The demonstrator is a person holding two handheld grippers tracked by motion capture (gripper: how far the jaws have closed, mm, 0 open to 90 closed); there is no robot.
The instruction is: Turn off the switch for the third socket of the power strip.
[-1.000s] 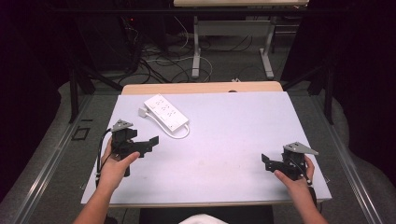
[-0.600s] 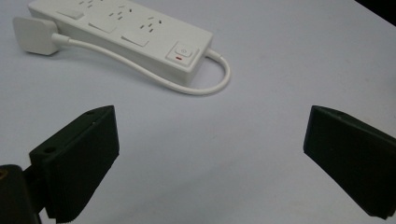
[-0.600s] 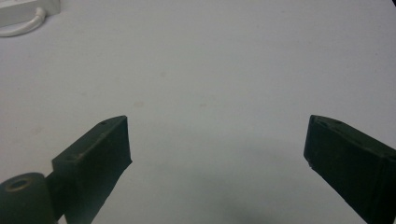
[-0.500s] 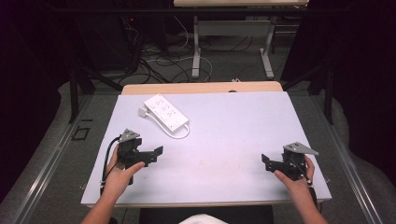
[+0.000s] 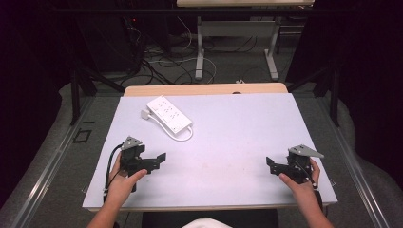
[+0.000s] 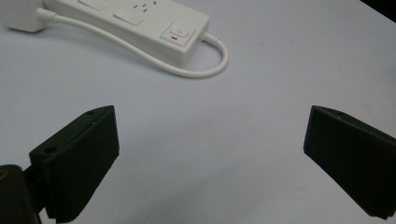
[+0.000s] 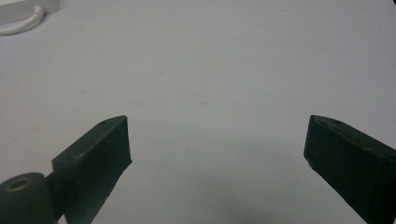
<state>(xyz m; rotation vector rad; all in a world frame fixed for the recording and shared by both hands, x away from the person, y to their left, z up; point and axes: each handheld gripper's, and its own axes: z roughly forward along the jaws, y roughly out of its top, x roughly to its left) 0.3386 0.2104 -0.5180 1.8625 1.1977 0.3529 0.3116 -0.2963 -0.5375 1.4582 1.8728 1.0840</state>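
White plastic is the material of the long power strip point(image 5: 169, 114), which lies flat on the pale grey table top point(image 5: 237, 137) at about 11 o'clock from the middle of the table. It lies at a slant, one end toward the far left and the other end toward the middle, and its white round cable point(image 5: 183, 136) makes a small loop at the nearer end. In my left gripper view I see the same strip point(image 6: 135, 23) at 11 o'clock, with a small switch with a red mark at its end, and the cable point(image 6: 196, 70) curves on the table just beside it.

I hold my left black two-jaw gripper point(image 5: 154, 160) over the near left part of the table, at about 8 o'clock from the middle. The power strip is at about 1 o'clock from it, near but apart. Its jaws stand wide apart and there is only bare table between them point(image 6: 210, 154).

My right black two-jaw gripper point(image 5: 272, 165) is at the near right part of the table, at about 4 o'clock from the middle, well apart from the strip. Its jaws are also spread wide with nothing between them point(image 7: 217, 154), and in this view a small part of the cable loop point(image 7: 21, 23) shows at 10 o'clock.
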